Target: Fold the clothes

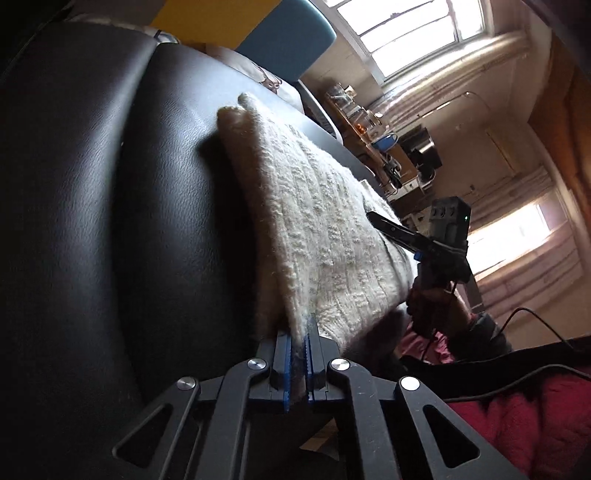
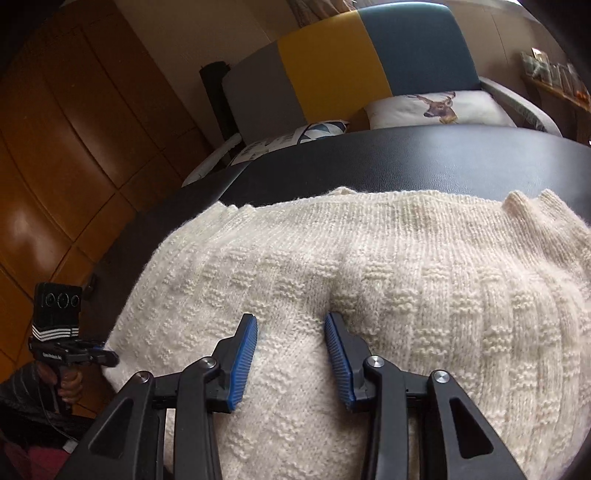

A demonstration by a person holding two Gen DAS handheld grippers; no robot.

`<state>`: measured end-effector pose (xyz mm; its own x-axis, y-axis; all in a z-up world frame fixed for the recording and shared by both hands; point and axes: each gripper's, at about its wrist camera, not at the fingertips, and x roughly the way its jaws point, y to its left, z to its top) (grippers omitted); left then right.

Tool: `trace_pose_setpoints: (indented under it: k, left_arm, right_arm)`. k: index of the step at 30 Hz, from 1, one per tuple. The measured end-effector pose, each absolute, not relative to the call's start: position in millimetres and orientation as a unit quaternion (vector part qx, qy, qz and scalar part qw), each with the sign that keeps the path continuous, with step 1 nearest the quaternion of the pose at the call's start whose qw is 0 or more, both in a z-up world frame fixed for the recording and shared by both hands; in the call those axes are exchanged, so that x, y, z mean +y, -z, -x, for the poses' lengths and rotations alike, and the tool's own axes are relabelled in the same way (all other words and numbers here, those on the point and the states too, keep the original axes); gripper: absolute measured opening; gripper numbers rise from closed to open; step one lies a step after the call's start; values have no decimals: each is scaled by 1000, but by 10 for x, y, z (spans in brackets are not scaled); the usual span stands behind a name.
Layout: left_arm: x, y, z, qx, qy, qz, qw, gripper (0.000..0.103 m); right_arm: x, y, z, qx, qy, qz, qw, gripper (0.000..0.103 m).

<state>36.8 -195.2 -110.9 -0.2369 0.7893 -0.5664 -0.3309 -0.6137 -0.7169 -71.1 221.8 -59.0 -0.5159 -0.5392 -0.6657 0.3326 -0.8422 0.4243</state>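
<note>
Knitwear fills both views: a cream sweater [image 2: 388, 280] with a blocky textured stitch lies spread on a black padded leather surface [image 2: 406, 162], its far edge bunched into small ridges and its near part draped toward the cameras. In the left wrist view the left gripper [image 1: 300, 334] is clenched on the sweater's near edge, the blue ribbed pads [image 1: 282, 354] pressed together with a thin fold of cream knit caught between them, and the fabric rises from that pinch across the black cushion [image 1: 110, 203]. In the right wrist view the right gripper [image 2: 291, 325] is released, its blue pads [image 2: 242, 363] standing well apart over the knit; the tips seem to rest on the fabric, though whether they press into it is hard to judge from this angle. Each gripper shows in the other's camera: the right one [image 1: 373, 216] at the right edge of the sweater, held by a hand [image 1: 436, 306], and the left one [image 2: 110, 358] low at the left, also gripped by a hand [image 2: 70, 384]. Beyond the black surface stands a chair with a grey, yellow and blue back [image 2: 351, 59], with a deer-print pillow [image 2: 436, 105] and a patterned cushion [image 2: 295, 138] in front of it. Wooden panelling [image 2: 74, 147] covers the left side, and bright windows [image 1: 417, 29] light the far wall. Red quilted fabric [image 1: 517, 417] lies near on the right.
</note>
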Motion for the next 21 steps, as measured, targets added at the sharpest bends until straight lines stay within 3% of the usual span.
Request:
trace_pose_setpoints:
  k: [4,6,8,10,11,18,19,20,21]
  left_arm:
    - [-1908,1064,-370,-240,-746,496,373,7]
    - [-1955,999,-302,-253,-748,492,367,16]
    - [-2014,910,-206,-263,-765,474,349,41]
    - [-2045,838,-85,-270,-780,457,330,58]
    - [-2039,819,-5,-273,-786,451,322,59]
    - [-1771,842,623,-255,-804,461,275,56]
    - [-1711,839,677,-243,-808,464,270,37]
    - [-1691,816,700,-236,-814,462,263,11]
    - [-1688,786,711,-232,-819,458,256,11]
  right_arm:
    - [2191,599,697,-114,866,-417,253,39]
    - [2177,603,689,-109,868,-414,254,39]
    - [2177,601,687,-112,868,-414,250,39]
    - [2156,572,693,-113,866,-423,242,39]
    - [2137,550,698,-112,864,-430,237,39]
    - [2040,372,717,-49,860,-454,225,42]
    - [2031,363,717,-36,862,-455,223,42]
    - [2029,360,717,-25,862,-456,220,42]
    - [2028,357,718,-14,863,-456,217,42]
